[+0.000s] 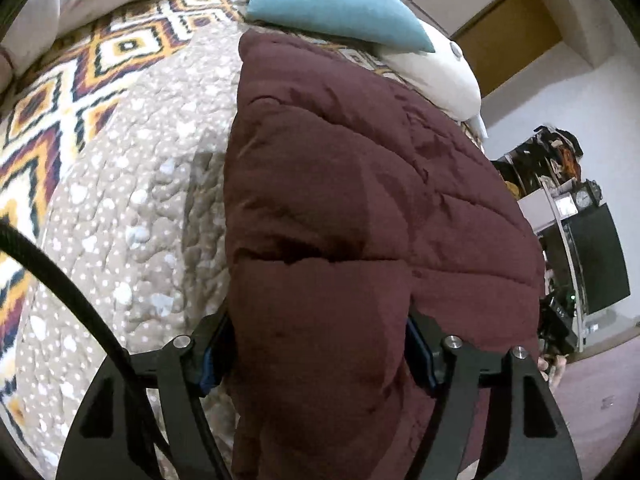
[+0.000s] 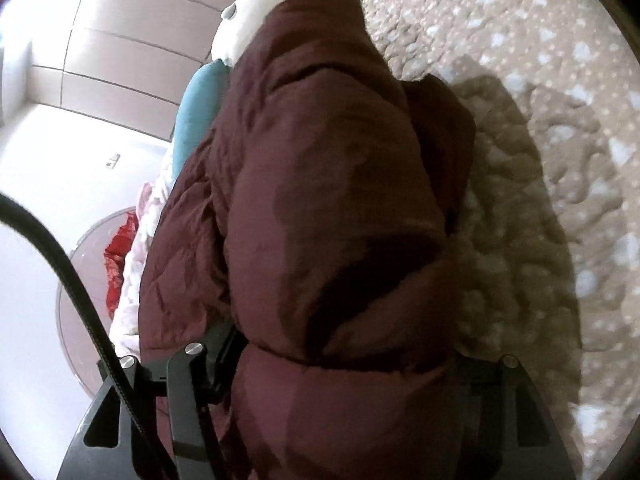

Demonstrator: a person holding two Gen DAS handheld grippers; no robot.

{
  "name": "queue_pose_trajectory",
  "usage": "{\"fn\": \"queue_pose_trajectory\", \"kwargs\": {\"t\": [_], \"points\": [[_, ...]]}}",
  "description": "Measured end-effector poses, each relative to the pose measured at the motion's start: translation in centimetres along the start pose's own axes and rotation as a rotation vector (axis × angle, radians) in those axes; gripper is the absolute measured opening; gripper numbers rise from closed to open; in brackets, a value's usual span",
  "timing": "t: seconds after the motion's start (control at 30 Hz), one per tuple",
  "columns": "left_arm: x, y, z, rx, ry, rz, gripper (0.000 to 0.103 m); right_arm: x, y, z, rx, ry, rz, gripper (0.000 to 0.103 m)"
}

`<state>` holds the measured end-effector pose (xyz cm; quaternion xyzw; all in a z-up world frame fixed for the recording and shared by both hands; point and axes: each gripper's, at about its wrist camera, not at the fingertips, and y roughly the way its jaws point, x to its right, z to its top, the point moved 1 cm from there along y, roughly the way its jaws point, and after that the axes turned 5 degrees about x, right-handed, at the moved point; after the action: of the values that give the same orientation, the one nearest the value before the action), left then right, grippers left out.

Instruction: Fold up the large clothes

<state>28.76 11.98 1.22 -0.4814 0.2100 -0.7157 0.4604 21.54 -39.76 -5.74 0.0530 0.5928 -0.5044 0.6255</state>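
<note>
Puffer jacket (image 1: 360,184), maroon and quilted, lies on the bed's beige dotted quilt (image 1: 132,208), its far end touching a teal pillow (image 1: 332,4) and a white pillow (image 1: 436,68). It already looks gathered into a thick, doubled bundle rather than spread flat, so I judge that at least one fold is made. The left claw (image 1: 320,356) pinches a bulky roll of the padded fabric, with both pads pressing into it. The right claw (image 2: 344,364) also has a fat fold filling its jaws; its left pad bears on the cloth, while the right finger is mostly buried, so it appears to grip too. What seems left is to lay this held edge over, square the bundle and let go. Whether the sleeves are tucked in is hidden.
</note>
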Motion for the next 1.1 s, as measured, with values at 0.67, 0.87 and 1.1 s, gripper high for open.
{"fn": "queue_pose_trajectory", "kwargs": {"t": [0.67, 0.87, 1.1], "points": [[3.5, -11.0, -2.2, 0.18, 0.18, 0.063, 0.074, -10.0, -13.4, -0.8, 0.192, -0.361, -0.14, 0.049], [2.2, -3.7, -0.3, 0.13, 0.126, 0.185, 0.074, -11.6, -3.5, -3.7, 0.029, -0.414, -0.081, 0.041], [-2.8, -0.9, -0.9, 0.122, -0.04, 0.103, 0.092, -3.1, -1.9, 0.4, 0.077, -0.205, -0.097, 0.0]]}}
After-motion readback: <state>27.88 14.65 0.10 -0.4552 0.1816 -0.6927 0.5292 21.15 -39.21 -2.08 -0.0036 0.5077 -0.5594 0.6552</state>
